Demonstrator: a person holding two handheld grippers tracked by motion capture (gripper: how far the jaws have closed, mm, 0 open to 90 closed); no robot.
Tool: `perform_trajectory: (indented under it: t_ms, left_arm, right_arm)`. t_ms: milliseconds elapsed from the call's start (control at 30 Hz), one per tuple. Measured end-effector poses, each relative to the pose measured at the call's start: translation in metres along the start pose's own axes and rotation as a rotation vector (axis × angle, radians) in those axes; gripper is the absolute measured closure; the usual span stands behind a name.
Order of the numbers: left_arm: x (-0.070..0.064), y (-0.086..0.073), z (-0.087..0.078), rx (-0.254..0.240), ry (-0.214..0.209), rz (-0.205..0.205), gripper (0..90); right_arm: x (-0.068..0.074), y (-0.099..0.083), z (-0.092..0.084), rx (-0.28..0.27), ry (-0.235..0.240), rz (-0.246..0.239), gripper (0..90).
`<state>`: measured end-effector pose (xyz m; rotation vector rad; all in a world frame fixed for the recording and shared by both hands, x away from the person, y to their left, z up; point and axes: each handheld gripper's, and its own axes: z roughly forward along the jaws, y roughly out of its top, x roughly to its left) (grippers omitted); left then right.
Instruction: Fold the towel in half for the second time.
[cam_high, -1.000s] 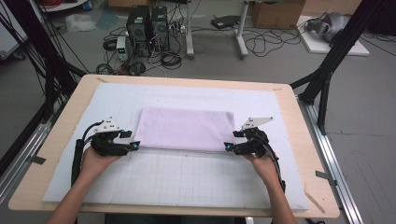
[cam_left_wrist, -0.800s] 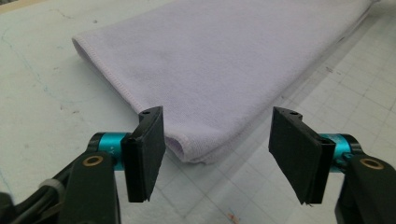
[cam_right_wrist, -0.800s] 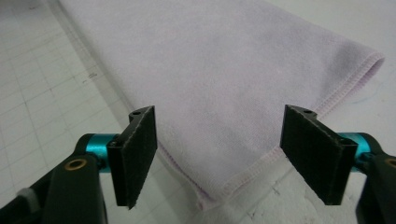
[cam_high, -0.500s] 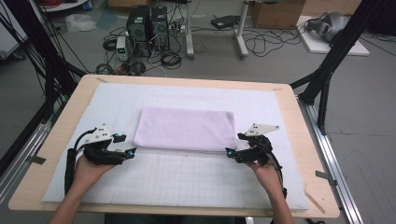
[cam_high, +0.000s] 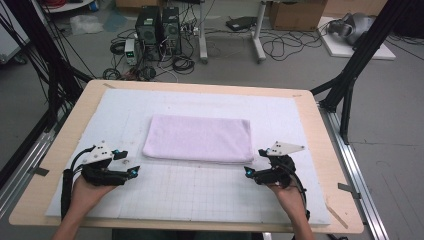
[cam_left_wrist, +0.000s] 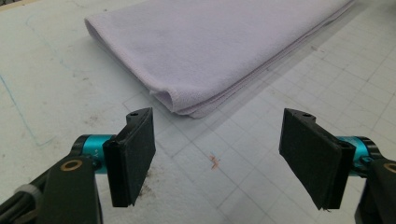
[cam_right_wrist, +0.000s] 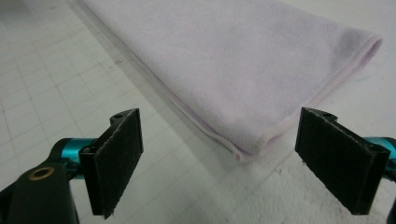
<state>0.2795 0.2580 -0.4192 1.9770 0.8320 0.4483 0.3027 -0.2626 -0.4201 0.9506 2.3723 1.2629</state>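
Folded towel (cam_high: 199, 138) free-edged between parted left gripper (cam_high: 131, 172); right gripper (cam_high: 248, 171)

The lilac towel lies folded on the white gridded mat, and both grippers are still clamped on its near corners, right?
Not quite. The lilac towel does lie folded on the white gridded mat, but the left gripper and right gripper are open and clear of its corners, as both gripper views show.

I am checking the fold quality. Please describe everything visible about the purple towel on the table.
The towel is pale lilac, soft-looking cloth with a stitched hem, folded into a flat, neat rectangle of several layers. It lies long side toward the person, near the middle of the white gridded mat. Its near corners look aligned, one with a rounded fold. Nothing touches it except the mat.
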Motion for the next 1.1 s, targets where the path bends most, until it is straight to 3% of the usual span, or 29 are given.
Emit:
perform_trajectory:
  t_ms: [667, 1100]
  left_arm:
    - [-0.01, -0.014, -0.017, 0.0, 0.016, -0.011, 26.4]
    - [-0.01, -0.016, -0.018, -0.006, 0.022, -0.015, 26.4]
  right_arm:
    - [0.016, -0.025, -0.03, -0.033, -0.039, 0.013, 12.3]
    - [0.019, -0.03, -0.033, -0.034, -0.049, 0.004, 12.3]
